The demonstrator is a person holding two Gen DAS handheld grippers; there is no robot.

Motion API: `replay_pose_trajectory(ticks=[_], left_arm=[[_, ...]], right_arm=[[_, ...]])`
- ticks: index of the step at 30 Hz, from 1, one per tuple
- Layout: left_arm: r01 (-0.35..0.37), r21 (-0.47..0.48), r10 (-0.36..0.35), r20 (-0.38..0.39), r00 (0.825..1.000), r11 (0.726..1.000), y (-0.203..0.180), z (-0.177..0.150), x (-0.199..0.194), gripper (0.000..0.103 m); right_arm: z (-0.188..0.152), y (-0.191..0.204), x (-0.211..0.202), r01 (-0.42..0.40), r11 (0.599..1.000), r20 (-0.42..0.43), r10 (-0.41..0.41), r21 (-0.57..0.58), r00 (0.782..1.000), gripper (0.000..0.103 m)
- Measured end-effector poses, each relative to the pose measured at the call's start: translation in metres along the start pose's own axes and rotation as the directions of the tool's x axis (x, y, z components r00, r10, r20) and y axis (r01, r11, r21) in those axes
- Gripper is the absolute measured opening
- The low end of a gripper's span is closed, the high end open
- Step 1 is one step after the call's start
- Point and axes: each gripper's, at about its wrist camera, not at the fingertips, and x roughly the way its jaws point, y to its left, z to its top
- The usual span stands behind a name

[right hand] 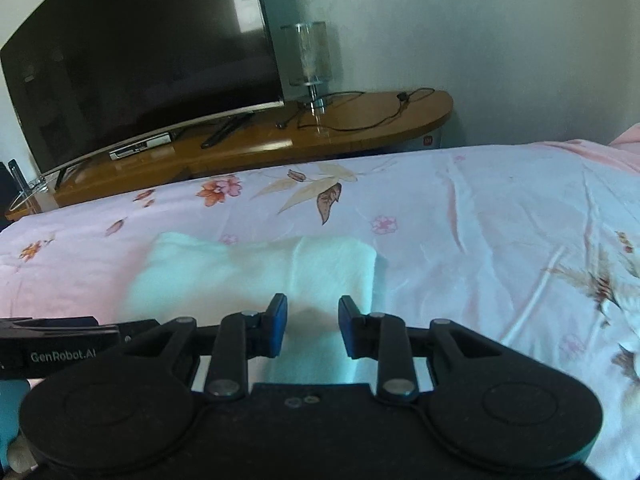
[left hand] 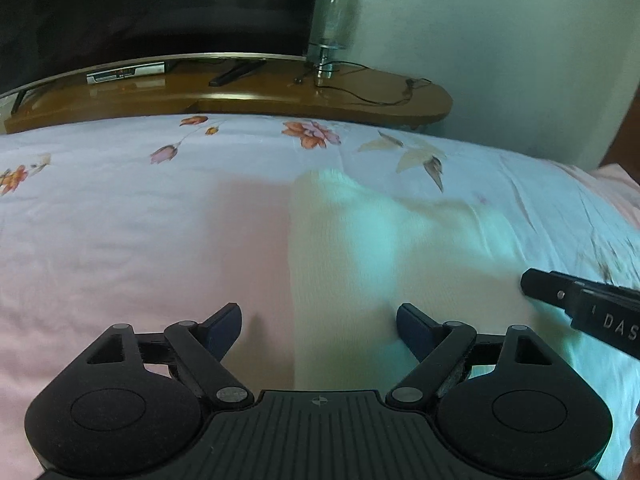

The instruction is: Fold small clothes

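A small white knitted garment (left hand: pixel 380 248) lies flat on the floral bed sheet (left hand: pixel 120 208). It also shows in the right wrist view (right hand: pixel 256 276). My left gripper (left hand: pixel 319 322) is open, low over the garment's near left edge, with nothing between its fingers. My right gripper (right hand: pixel 312 320) is open over the garment's near right part, with a raised fold of white cloth between the fingers, not clamped. The right gripper's body (left hand: pixel 584 304) shows at the right in the left wrist view. The left gripper's body (right hand: pixel 60 340) shows at the left in the right wrist view.
A wooden TV stand (right hand: pixel 360 128) runs behind the bed with a large dark TV (right hand: pixel 140 60), a glass lamp (right hand: pixel 312 56), a set-top box (right hand: pixel 140 146) and cables. The pale pink sheet spreads wide on both sides. A pale wall stands to the right.
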Motion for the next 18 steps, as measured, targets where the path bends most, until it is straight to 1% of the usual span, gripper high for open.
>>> replay_pose_trajectory(ticks=[3,8,11,15,16,18], left_arm=[[0.020,-0.002,-0.020,-0.009,1.000,1.000,0.008,-0.022,-0.019,0.084],[0.041,0.010,-0.040,-0.064,0.997,0.999,0.014,-0.058,-0.035,0.084],[0.041,0.039,-0.038,-0.056,0.998,0.998,0.012,-0.075,-0.046,0.084],[0.053,0.048,-0.049,-0.072,0.996,0.997,0.011,-0.082,-0.053,0.084],[0.055,0.055,-0.051,-0.075,0.996,0.997,0.011,-0.083,-0.055,0.084],[0.062,0.066,-0.056,-0.086,0.995,0.996,0.012,-0.083,-0.057,0.084]], right_arm=[[-0.016,0.004,-0.022,0.012,1.000,0.000,-0.012,0.011,1.000,0.029],[-0.044,0.009,-0.059,0.045,0.999,0.005,-0.045,0.019,0.999,0.031],[-0.062,0.010,-0.071,0.052,0.998,-0.025,-0.052,0.029,0.998,0.031],[-0.089,0.013,-0.070,0.080,0.997,-0.111,-0.080,-0.002,0.991,0.030],[-0.094,0.014,-0.068,0.084,0.996,-0.121,-0.084,-0.007,0.989,0.030],[-0.096,0.014,-0.069,0.095,0.995,-0.112,-0.095,-0.004,0.989,0.032]])
